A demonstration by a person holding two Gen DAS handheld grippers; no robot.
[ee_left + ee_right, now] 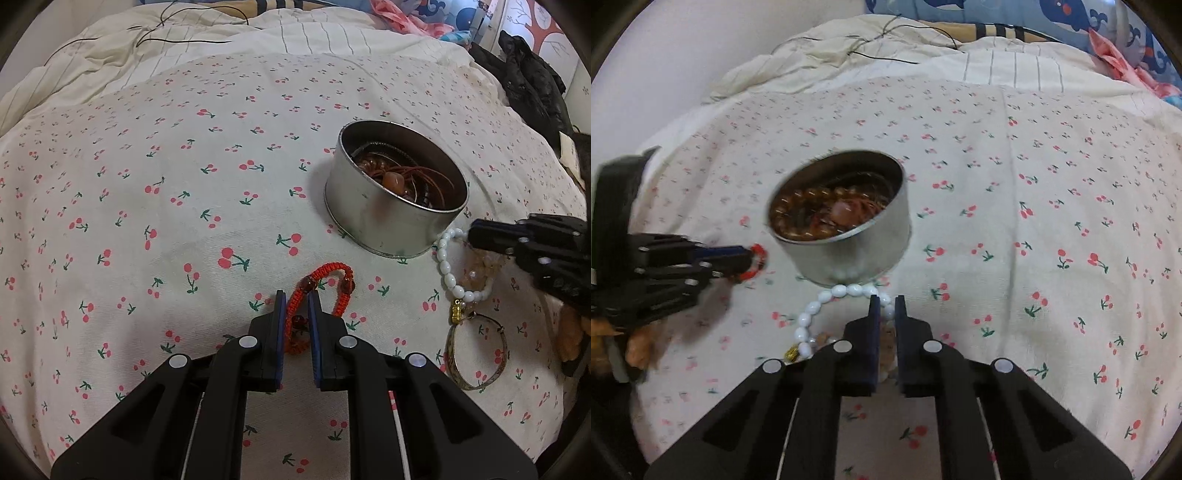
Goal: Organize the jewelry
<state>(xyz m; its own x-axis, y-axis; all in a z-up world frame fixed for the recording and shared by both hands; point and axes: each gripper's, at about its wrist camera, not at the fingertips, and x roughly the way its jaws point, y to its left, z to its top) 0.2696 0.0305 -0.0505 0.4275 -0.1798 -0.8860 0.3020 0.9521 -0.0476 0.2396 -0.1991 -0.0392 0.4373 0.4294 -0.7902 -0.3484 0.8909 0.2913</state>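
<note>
A red braided bracelet (325, 291) lies on the cherry-print sheet, and my left gripper (297, 306) is shut on one side of its loop. The same gripper (753, 258) shows at the left of the right wrist view with the red bracelet (759, 254) at its tips. A round metal tin (369, 214) holding brown beads and cords stands beyond. A white bead bracelet (812, 310) with a gold charm lies against the tin (849, 258). My right gripper (886, 301) is shut on it, with a pale amber bead string (886, 343) beneath. The right gripper (471, 234) enters the left wrist view from the right.
A patterned bangle (476, 354) lies near the white bracelet (443, 258). A black garment (528, 85) sits at the bed's far right edge. A thin black cord (177, 37) trails over the rumpled cream quilt at the back. The sheet left of the tin is flat.
</note>
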